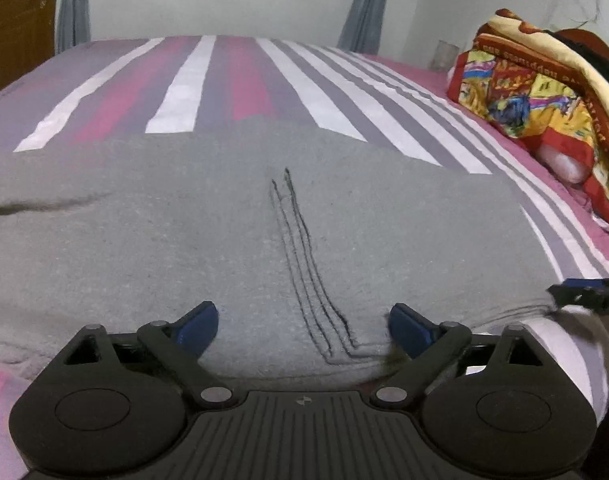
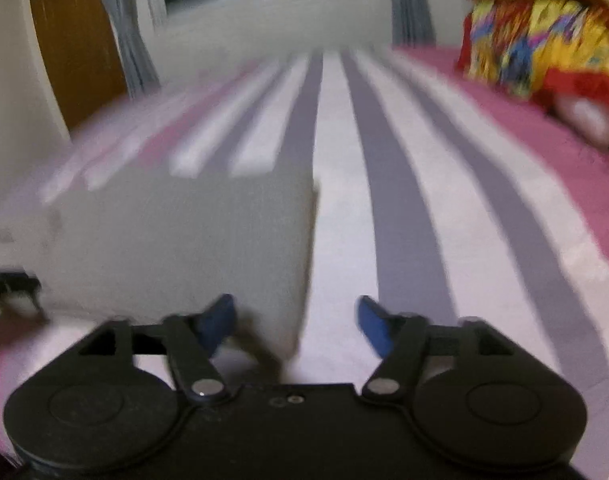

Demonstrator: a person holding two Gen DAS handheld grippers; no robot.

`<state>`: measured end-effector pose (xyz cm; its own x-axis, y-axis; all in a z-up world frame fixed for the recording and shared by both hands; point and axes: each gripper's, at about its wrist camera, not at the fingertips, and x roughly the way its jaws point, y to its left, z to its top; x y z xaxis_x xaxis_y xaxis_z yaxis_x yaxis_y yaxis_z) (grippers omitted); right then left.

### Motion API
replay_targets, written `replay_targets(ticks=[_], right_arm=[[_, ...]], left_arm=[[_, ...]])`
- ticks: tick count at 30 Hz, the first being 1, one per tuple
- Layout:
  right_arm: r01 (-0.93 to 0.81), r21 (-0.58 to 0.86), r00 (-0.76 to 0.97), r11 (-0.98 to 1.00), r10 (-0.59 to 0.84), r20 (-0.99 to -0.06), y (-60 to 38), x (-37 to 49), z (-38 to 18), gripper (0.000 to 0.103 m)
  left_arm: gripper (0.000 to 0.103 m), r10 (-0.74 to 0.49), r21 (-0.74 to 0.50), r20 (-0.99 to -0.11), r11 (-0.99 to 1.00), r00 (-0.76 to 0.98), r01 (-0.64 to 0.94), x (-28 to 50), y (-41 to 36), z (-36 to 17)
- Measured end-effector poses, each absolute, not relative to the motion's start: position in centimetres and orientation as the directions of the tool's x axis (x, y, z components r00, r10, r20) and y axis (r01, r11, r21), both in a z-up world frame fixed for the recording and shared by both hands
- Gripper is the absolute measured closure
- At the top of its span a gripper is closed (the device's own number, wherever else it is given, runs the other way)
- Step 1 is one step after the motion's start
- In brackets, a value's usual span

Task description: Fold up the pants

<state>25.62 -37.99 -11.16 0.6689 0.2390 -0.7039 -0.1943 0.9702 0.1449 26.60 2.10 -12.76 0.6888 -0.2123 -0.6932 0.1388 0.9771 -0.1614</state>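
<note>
Grey pants [image 1: 184,240] lie spread flat across the bed, with a dark stitched fly seam [image 1: 304,264] running toward me. My left gripper [image 1: 302,322] hovers over the near waist edge, open, with the seam's lower end between its blue fingertips [image 1: 202,320]. In the blurred right wrist view, the pants [image 2: 184,240] end in a straight right edge. My right gripper [image 2: 295,320] is open over that near right corner, and nothing is pinched. The right gripper's tip [image 1: 584,296] shows at the left wrist view's right edge.
The bed sheet [image 1: 184,92] is striped pink, white and grey-purple. A folded colourful blanket [image 1: 524,92] is piled on a pillow at the right side. Beyond the bed are a white wall, grey curtains [image 1: 364,12] and a wooden door [image 2: 76,40].
</note>
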Motion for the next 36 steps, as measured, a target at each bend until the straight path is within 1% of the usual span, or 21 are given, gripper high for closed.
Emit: replay_targets(ticks=[2, 3, 4, 6, 9, 11, 13, 15, 18, 20, 22, 26, 27, 28, 29, 30, 31, 32, 34, 35, 36], right_arm=[[-0.159, 0.188, 0.668, 0.969, 0.246, -0.702, -38.5, 25.8, -10.4, 0.025], [-0.147, 0.205, 0.692, 0.968, 0.249, -0.678, -39.0, 25.4, -9.6, 0.022], [-0.144, 0.219, 0.734, 0.965, 0.252, -0.63, -39.6, 24.6, -9.0, 0.012], [-0.144, 0.235, 0.801, 0.961, 0.253, -0.542, -41.0, 22.8, -8.5, 0.005], [-0.092, 0.336, 0.837, 0.937, 0.256, -0.483, -43.8, 21.6, -8.6, 0.003], [-0.06, 0.4, 0.853, 0.915, 0.255, -0.455, -44.8, 21.2, -8.6, 0.003], [-0.033, 0.446, 0.853, 0.894, 0.258, -0.454, -45.6, 21.4, -8.9, 0.003], [-0.026, 0.458, 0.841, 0.889, 0.267, -0.471, -45.5, 21.8, -9.3, 0.003], [-0.012, 0.457, 0.829, 0.89, 0.265, -0.493, -45.3, 22.1, -9.5, 0.002], [0.009, 0.459, 0.83, 0.888, 0.25, -0.499, -45.4, 22.0, -9.6, 0.002], [0.029, 0.46, 0.833, 0.887, 0.233, -0.502, -45.5, 21.9, -9.7, 0.002], [0.068, 0.448, 0.834, 0.891, 0.196, -0.515, -45.7, 21.8, -10.0, 0.001], [0.079, 0.444, 0.833, 0.892, 0.185, -0.521, -45.9, 21.9, -10.0, 0.001], [0.092, 0.438, 0.831, 0.894, 0.173, -0.528, -45.8, 21.9, -10.1, 0.001], [0.099, 0.432, 0.83, 0.897, 0.165, -0.533, -45.8, 22.0, -10.1, 0.001], [0.105, 0.424, 0.829, 0.899, 0.156, -0.537, -45.7, 22.1, -10.2, 0.001], [0.11, 0.414, 0.826, 0.904, 0.148, -0.543, -45.6, 22.2, -10.2, 0.001], [0.114, 0.406, 0.823, 0.907, 0.143, -0.55, -45.5, 22.3, -10.3, 0.001], [0.12, 0.395, 0.821, 0.911, 0.133, -0.555, -45.4, 22.4, -10.3, 0.001], [0.121, 0.394, 0.823, 0.911, 0.13, -0.553, -45.3, 22.3, -10.3, 0.001], [0.117, 0.395, 0.826, 0.911, 0.132, -0.549, -45.4, 22.2, -10.2, 0.001]], left_arm=[[0.01, -0.231, -0.205, -0.659, 0.971, 0.716, 0.124, 25.3, 2.8, -11.7], [0.01, -0.24, -0.226, -0.635, 0.967, 0.734, 0.121, 24.4, 3.4, -11.3], [0.01, -0.241, -0.243, -0.611, 0.964, 0.754, 0.111, 23.4, 4.2, -11.0], [0.01, -0.215, -0.268, -0.564, 0.961, 0.797, 0.07, 21.1, 6.7, -10.6], [0.01, -0.143, -0.337, -0.532, 0.94, 0.834, -0.054, 18.4, 12.0, -11.3], [0.01, -0.078, -0.4, -0.542, 0.9, 0.837, -0.176, 17.5, 16.3, -12.5], [0.01, -0.049, -0.501, -0.533, 0.823, 0.845, -0.268, 16.9, 20.3, -13.9], [0.01, -0.061, -0.609, -0.504, 0.733, 0.862, -0.304, 16.9, 23.3, -15.3], [0.009, -0.136, -0.773, -0.411, 0.577, 0.902, -0.265, 17.7, 27.1, -17.8], [0.008, -0.222, -0.821, -0.374, 0.53, 0.901, -0.21, 19.6, 28.5, -18.9], [0.008, -0.273, -0.82, -0.394, 0.537, 0.878, -0.201, 22.1, 29.5, -19.2], [0.008, -0.31, -0.868, -0.323, 0.473, 0.894, -0.15, 25.4, 31.4, -20.5], [0.011, -0.305, -0.88, -0.302, 0.455, 0.903, -0.141, 26.0, 31.6, -20.9], [0.027, -0.291, -0.886, -0.288, 0.441, 0.912, -0.139, 26.3, 31.9, -21.2], [0.062, -0.265, -0.892, -0.295, 0.421, 0.918, -0.165, 26.5, 32.1, -22.0], [0.066, -0.243, -0.899, -0.311, 0.388, 0.919, -0.201, 26.5, 32.3, -23.0], [0.068, -0.24, -0.909, -0.287, 0.375, 0.927, -0.184, 26.6, 32.0, -23.1], [0.07, -0.243, -0.917, -0.247, 0.37, 0.938, -0.146, 26.4, 31.7, -22.6], [0.07, -0.256, -0.92, -0.118, 0.393, 0.959, -0.009, 25.1, 31.2, -20.6], [0.07, -0.251, -0.909, -0.099, 0.417, 0.963, 0.015, 24.6, 31.0, -20.2], [0.07, -0.243, -0.907, -0.118, 0.421, 0.963, -0.004, 24.3, 31.1, -20.5]])
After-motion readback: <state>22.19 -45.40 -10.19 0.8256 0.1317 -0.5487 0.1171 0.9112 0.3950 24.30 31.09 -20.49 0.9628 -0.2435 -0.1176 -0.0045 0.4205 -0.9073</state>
